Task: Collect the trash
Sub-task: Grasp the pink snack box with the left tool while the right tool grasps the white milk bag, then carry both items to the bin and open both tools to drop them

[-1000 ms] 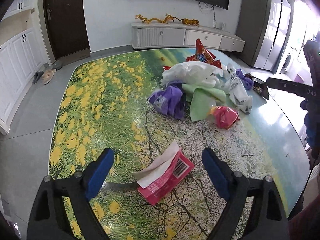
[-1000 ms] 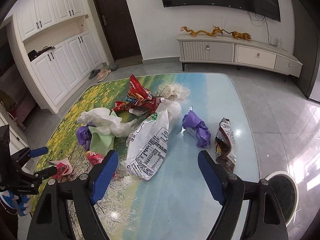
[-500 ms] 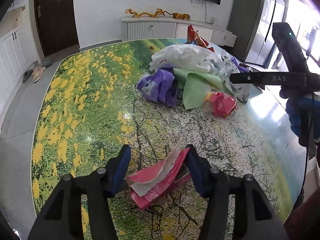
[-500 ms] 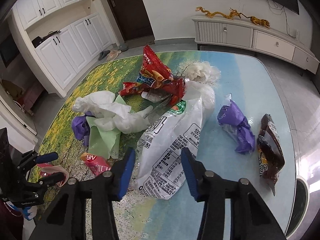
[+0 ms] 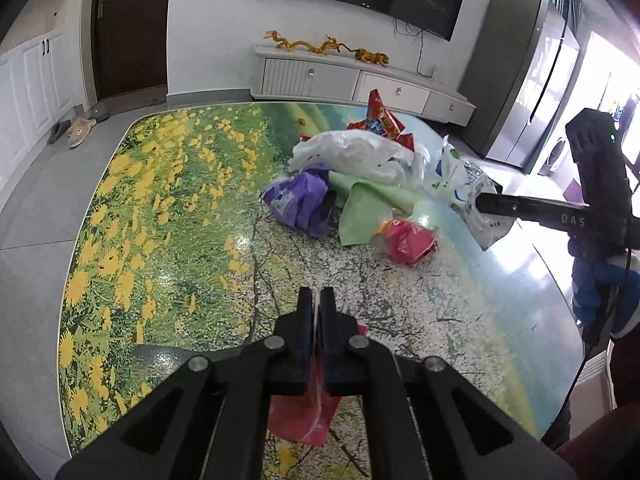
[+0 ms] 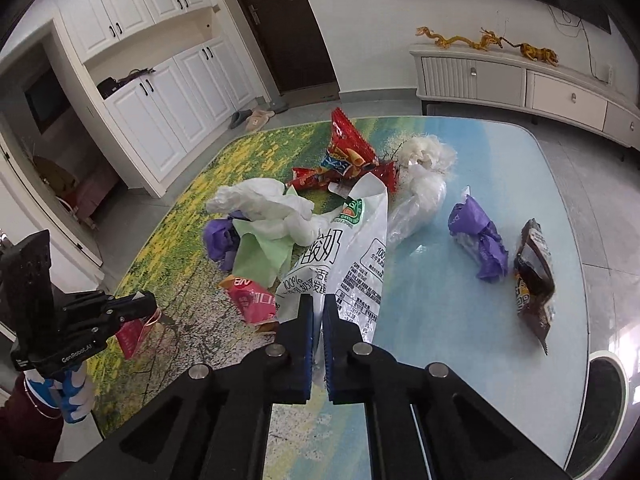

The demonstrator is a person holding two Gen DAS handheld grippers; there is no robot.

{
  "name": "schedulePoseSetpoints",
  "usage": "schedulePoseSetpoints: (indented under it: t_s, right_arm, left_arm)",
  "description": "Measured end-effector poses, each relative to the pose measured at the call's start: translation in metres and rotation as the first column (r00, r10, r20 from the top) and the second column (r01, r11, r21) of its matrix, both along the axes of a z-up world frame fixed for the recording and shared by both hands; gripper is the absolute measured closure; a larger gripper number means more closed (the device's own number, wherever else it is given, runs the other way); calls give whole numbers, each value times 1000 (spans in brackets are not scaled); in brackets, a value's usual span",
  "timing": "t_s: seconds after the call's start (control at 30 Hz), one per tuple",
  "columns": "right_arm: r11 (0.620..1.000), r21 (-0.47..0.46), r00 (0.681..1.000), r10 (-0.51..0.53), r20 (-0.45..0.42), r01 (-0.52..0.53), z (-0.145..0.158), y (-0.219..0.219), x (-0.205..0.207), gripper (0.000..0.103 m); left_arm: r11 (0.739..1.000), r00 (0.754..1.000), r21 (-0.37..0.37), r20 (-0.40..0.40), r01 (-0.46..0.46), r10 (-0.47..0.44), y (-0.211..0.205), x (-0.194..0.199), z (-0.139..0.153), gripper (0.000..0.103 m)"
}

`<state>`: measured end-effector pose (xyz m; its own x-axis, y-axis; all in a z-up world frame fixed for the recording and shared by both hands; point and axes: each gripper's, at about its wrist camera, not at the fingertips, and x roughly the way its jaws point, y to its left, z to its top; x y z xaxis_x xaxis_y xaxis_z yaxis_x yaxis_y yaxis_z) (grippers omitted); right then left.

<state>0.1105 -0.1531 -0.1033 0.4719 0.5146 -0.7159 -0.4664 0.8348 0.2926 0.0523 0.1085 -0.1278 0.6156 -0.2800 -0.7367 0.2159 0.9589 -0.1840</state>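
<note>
My left gripper (image 5: 316, 300) is shut on a pink wrapper (image 5: 304, 416), which hangs below its jaws over the table's near edge; it also shows in the right wrist view (image 6: 132, 334). My right gripper (image 6: 316, 306) is shut on the lower edge of a large white printed bag (image 6: 344, 256), seen in the left wrist view too (image 5: 464, 184). A trash pile lies mid-table: a white plastic bag (image 5: 352, 152), a green sheet (image 5: 360, 208), a purple bag (image 5: 300, 200), a pink packet (image 5: 408, 240) and red snack wrappers (image 6: 348, 156).
The table (image 5: 160, 200) has a flower-field print. A second purple wrapper (image 6: 480, 240) and a brown packet (image 6: 534, 276) lie on its blue side. A round dark bin (image 6: 608, 404) stands past the right edge. A TV cabinet (image 5: 352, 80) stands behind.
Both grippers went from wide open to shut. The left one closed on the pink wrapper and lifted it. The right one moved forward and closed on the white printed bag.
</note>
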Motion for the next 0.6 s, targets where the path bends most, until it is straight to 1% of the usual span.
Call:
schedulePoseSetpoints:
  t_s: [0.17, 0.33, 0.47, 0.53, 0.6]
  right_arm:
    - [998, 49, 996, -45, 74, 41, 28, -29, -25, 98]
    - [987, 96, 981, -143, 130, 131, 50, -83, -49, 98]
    - [965, 107, 953, -256, 161, 241, 60, -144, -67, 98]
    - [947, 110, 934, -316, 170, 300, 61, -173, -75, 98]
    - [922, 119, 907, -385, 170, 369, 61, -207, -80, 98]
  left_arm:
    - [999, 999, -32, 42, 25, -24, -17, -1, 31, 100]
    - [992, 994, -93, 72, 84, -78, -58, 11, 66, 100]
    - [977, 983, -124, 82, 175, -166, -117, 26, 92, 100]
    - [965, 971, -123, 88, 233, -223, -155, 35, 105, 100]
    - [948, 954, -125, 93, 294, -284, -197, 46, 115, 100]
